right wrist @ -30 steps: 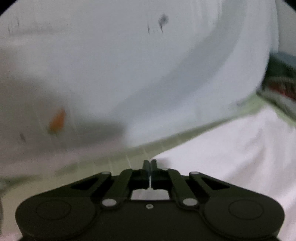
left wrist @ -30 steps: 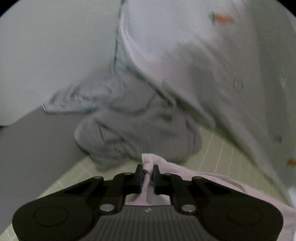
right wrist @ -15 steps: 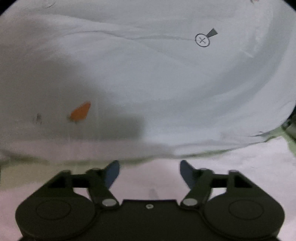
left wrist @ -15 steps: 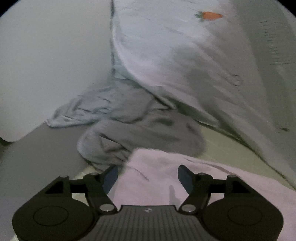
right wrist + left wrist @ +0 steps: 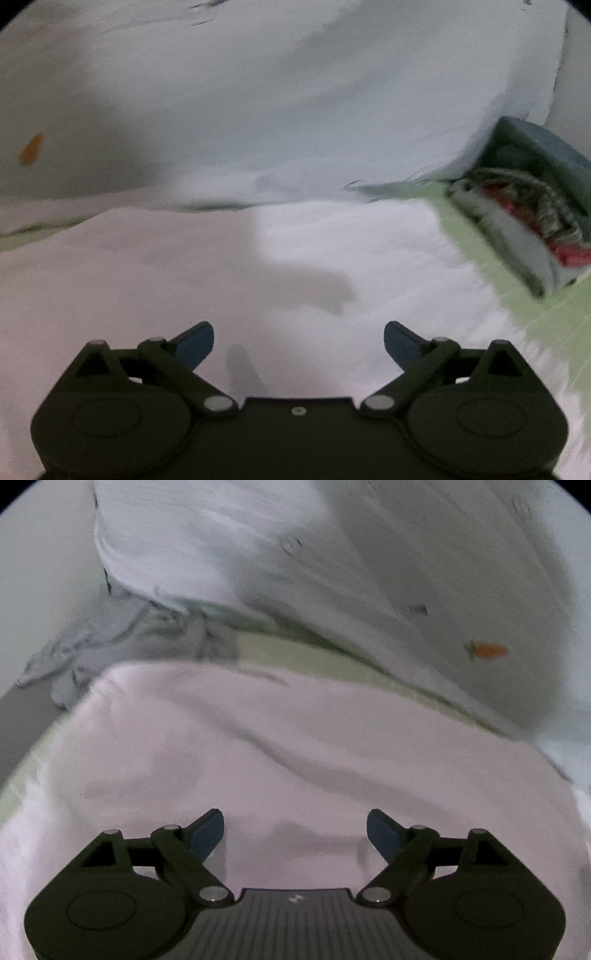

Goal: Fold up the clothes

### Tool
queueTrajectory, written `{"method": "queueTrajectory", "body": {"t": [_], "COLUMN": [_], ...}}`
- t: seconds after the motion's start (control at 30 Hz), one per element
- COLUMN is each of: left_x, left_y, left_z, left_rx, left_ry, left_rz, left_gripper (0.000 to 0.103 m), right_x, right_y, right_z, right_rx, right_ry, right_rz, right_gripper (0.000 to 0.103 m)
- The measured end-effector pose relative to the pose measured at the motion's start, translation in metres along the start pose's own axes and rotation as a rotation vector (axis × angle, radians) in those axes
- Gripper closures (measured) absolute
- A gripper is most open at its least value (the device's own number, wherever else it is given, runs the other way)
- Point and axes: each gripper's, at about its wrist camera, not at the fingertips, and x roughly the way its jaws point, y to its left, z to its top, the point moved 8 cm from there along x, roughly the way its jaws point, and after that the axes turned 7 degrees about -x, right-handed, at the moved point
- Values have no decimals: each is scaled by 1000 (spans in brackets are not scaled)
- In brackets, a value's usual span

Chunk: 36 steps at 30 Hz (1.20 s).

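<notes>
A pale pink garment (image 5: 258, 746) lies spread flat on the light green surface (image 5: 306, 657) and fills the lower half of both wrist views. My left gripper (image 5: 295, 830) hangs open just above it, nothing between its blue-padded fingers. My right gripper (image 5: 298, 341) is open too, over the same pink garment (image 5: 184, 266), with empty jaws. A crumpled grey garment (image 5: 122, 642) lies at the far left in the left wrist view.
A large white sheet with small carrot prints (image 5: 487, 650) rises behind the pink garment, also as the sheet (image 5: 258, 110) in the right wrist view. A grey-blue bin holding red and patterned items (image 5: 528, 210) stands at the right. A dark grey edge (image 5: 22, 720) borders the left.
Both grippers let go of the pink garment and opened wide. The garment now lies flat beneath them, and both views have pulled back over it.
</notes>
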Motion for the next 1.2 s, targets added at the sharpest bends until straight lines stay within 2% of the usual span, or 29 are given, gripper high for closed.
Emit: {"method": "queueTrajectory", "body": {"t": [0.13,0.3,0.4,0.47,0.5,0.53,0.6,0.73,0.9,0.97,1.03,1.13,1.17,1.2], "left_x": [18,28,32,36,38,40,43,52,61,62,59,54,52,50], "left_y": [-30,-51,-56,-59,-60,-61,-64,-73,-86,-89,-92,-92,-92,-92], "left_z": [-26,-34,-31,-29,-28,-27,-24,-16,-10,-11,-12,-16,-17,-19], "left_rx": [-30,-41,-29,-18,-12,-7,5,45,103,117,129,129,127,125], "left_ry": [70,68,65,67,68,68,70,52,34,33,30,30,30,31], "left_rz": [30,147,182,203,213,224,244,249,233,236,226,208,202,196], "left_gripper": [18,18,18,18,18,18,18,18,18,18,18,18,18,18], "right_x": [48,112,143,156,158,160,162,169,176,184,184,182,172,160], "right_y": [-67,-118,-131,-136,-138,-139,-143,-141,-138,-135,-137,-142,-146,-151], "right_z": [22,45,54,62,66,69,75,102,137,139,133,125,117,108], "right_rx": [-9,-124,-176,-153,-132,-110,-66,-107,-167,-185,-177,-164,-127,-81], "right_ry": [-10,-20,-8,-8,-7,-6,-4,-74,-167,-147,-113,-61,-49,-38], "right_rz": [1,5,59,131,166,199,267,201,105,56,8,-64,-51,-29], "right_gripper": [3,3,3,7,19,48,81,91,89,81,57,43,40,32]}}
